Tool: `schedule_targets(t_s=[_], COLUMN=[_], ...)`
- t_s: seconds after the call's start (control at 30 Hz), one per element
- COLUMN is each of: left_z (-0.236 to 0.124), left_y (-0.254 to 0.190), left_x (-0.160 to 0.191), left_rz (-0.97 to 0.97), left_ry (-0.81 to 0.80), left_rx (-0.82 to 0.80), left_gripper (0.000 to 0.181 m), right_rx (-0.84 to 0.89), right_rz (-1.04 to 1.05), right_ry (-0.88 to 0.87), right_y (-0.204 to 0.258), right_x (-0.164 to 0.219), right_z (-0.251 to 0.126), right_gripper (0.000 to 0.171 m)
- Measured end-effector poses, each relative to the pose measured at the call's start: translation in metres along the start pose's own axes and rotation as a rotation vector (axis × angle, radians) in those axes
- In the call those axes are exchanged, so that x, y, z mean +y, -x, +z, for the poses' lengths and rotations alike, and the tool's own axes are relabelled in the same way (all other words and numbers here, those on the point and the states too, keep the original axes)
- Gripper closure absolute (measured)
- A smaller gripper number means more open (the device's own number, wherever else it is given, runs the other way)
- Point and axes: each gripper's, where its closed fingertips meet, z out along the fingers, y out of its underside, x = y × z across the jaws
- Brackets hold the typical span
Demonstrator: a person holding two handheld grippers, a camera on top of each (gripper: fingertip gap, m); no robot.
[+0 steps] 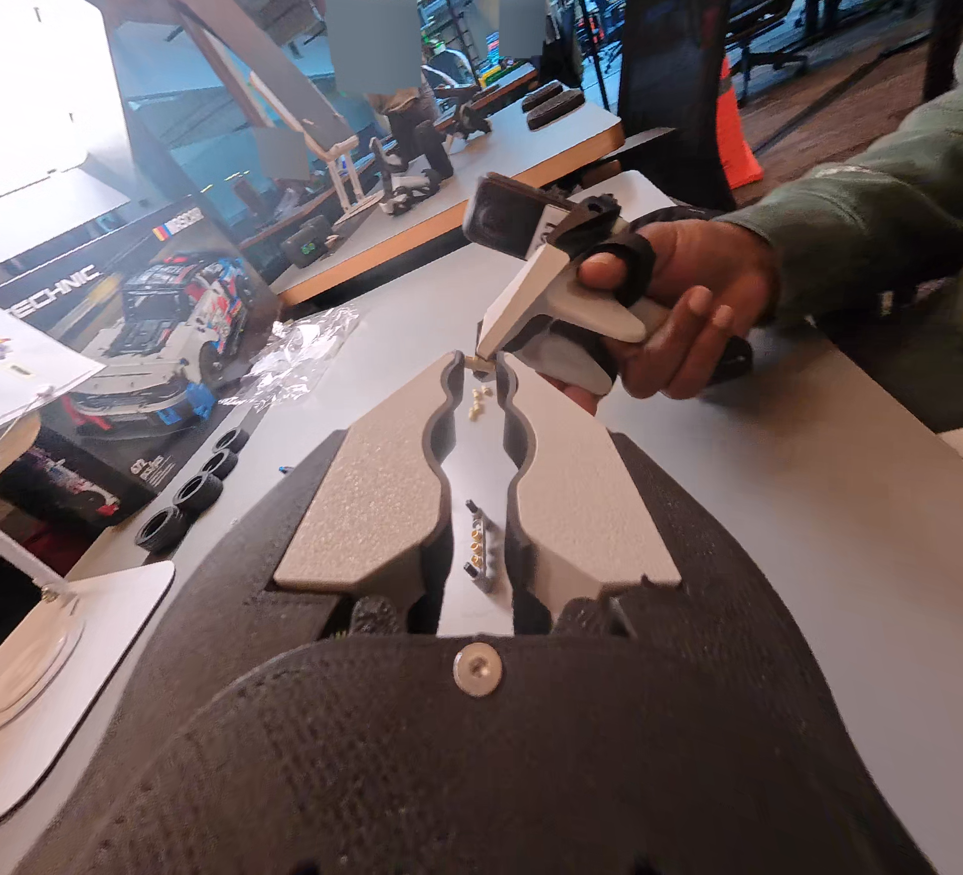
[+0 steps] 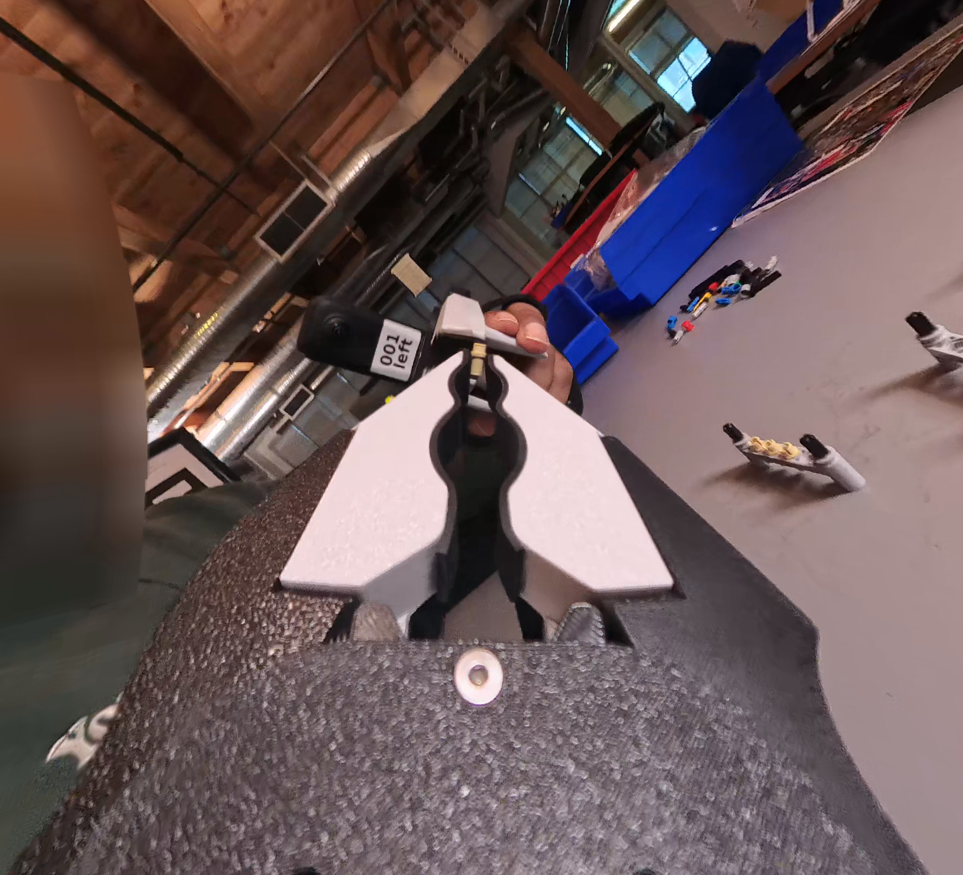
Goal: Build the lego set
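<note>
While my left gripper (image 1: 477, 364) stands spread, the tan pin (image 1: 478, 363) lies crosswise between its tips, pinched by the right gripper (image 1: 487, 355). From the right gripper (image 2: 475, 366), pressed on the tan pin (image 2: 475, 366), its axis points ahead toward the left.

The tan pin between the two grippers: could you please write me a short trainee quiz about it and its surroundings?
1. True or false: the right gripper is shut on the tan pin.
2. What shows on the table between the fingers of the left gripper? A) a red cone B) a grey beam with tan pins C) a blue bin
3. How many black tyres line up beside the set's box?
Key: 1 true; 2 B; 3 four.
</note>
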Motion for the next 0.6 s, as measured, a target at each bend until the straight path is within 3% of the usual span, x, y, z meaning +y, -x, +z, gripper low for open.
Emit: schedule_targets(t_s=[0.23,0.37,0.5,0.6], left_z=[0.002,0.003,0.004,0.002], left_y=[-0.02,-0.026,-0.022,-0.008], left_x=[0.002,0.002,0.001,-0.002], left_rz=[0.035,0.043,0.026,-0.011], left_ry=[0.01,0.012,-0.002,-0.025], left_rx=[0.103,0.138,0.112,0.037], left_gripper=[0.171,0.171,0.171,0.168], right_rx=[0.008,-0.006,-0.026,-0.046], right_rz=[-0.049,-0.041,-0.02,-0.003], right_ry=[0.241,0.276,0.21,0.054], right_y=[0.003,0.005,0.005,0.006], right_x=[0.016,0.018,0.014,0.0], right_z=[-0.01,-0.012,-0.012,-0.007], right_gripper=[0.166,0.167,0.168,0.168])
